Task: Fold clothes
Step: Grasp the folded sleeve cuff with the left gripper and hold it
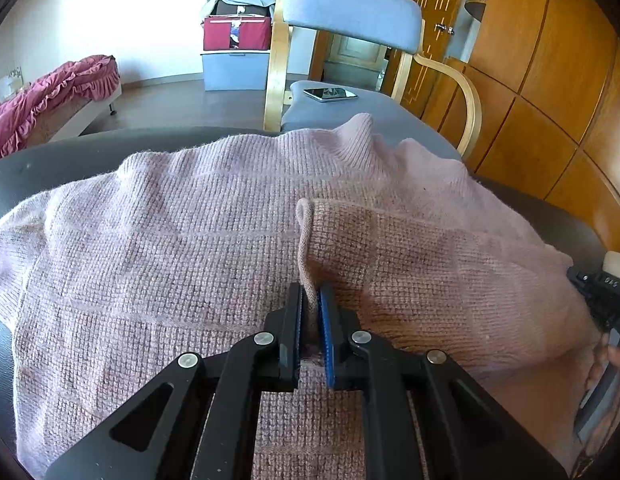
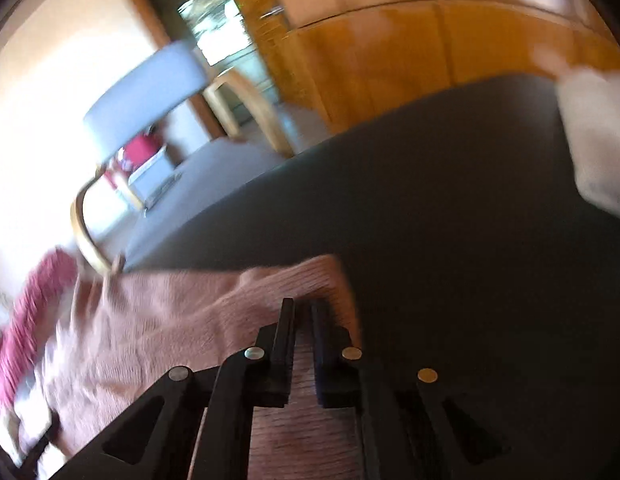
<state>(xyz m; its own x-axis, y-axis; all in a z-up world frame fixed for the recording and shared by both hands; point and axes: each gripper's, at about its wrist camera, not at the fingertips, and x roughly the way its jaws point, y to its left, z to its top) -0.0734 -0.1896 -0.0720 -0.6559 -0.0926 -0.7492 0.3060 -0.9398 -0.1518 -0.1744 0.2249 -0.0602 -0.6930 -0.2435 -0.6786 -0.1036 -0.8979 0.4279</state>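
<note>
A pink knitted sweater [image 1: 190, 240] lies spread over the dark table [image 1: 50, 160]. My left gripper [image 1: 310, 300] is shut on a raised fold of its edge, which stands up between the pads. At the sweater's right end a hand holds the right tool's black body [image 1: 604, 296]. The right wrist view is blurred. There my right gripper [image 2: 304, 306] has its jaws close together on the sweater's ribbed cuff [image 2: 326, 276], which pokes out past the tips. The rest of the sweater [image 2: 150, 320] trails off to the left.
A blue chair with a wooden frame [image 1: 350, 12] stands behind the table, a phone [image 1: 330, 93] on its seat. Wooden cupboards [image 1: 550, 80] line the right side. A white cloth [image 2: 594, 132] lies at the table's far right. Bare dark tabletop [image 2: 450, 200] lies beyond the cuff.
</note>
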